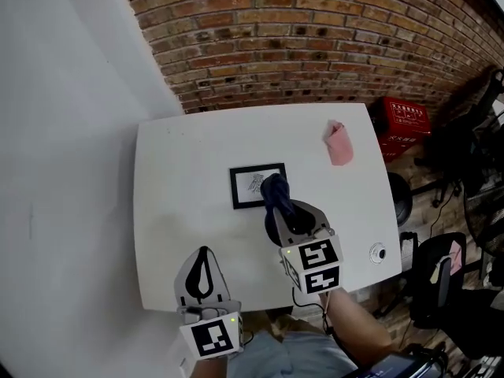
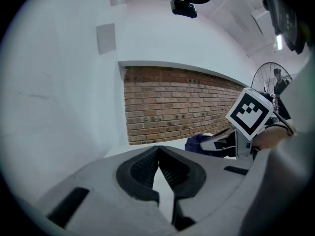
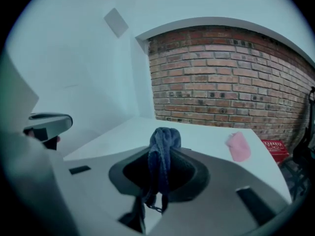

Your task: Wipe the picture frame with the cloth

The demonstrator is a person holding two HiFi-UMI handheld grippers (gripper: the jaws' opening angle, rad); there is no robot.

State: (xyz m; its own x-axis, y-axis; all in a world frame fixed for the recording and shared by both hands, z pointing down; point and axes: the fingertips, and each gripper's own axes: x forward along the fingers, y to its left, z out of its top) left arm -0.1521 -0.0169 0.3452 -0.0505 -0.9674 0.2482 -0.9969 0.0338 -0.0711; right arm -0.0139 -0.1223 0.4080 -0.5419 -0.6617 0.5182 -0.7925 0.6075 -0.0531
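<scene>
A dark blue cloth (image 3: 164, 146) is clamped between the fingers of the right gripper (image 1: 276, 201), bunched into a rounded wad that sticks out past the fingertips, with a loose end hanging back between the jaws. The wad rests on the right edge of the picture frame (image 1: 250, 186), which lies flat just ahead of those fingertips and a little to their left. The frame is a slim black rectangle around a white mat and a small dark drawing; its right side is covered by the cloth.

The left gripper (image 1: 205, 252) hangs over the near edge of the white table (image 1: 177, 164), its fingers closed tip to tip with nothing between them, well apart from the frame, which lies ahead of them and to their right. A pink cloth (image 1: 339, 143) lies crumpled farther out on the table, beyond the right gripper's fingers and to their right, near the brick wall (image 1: 315, 30).
</scene>
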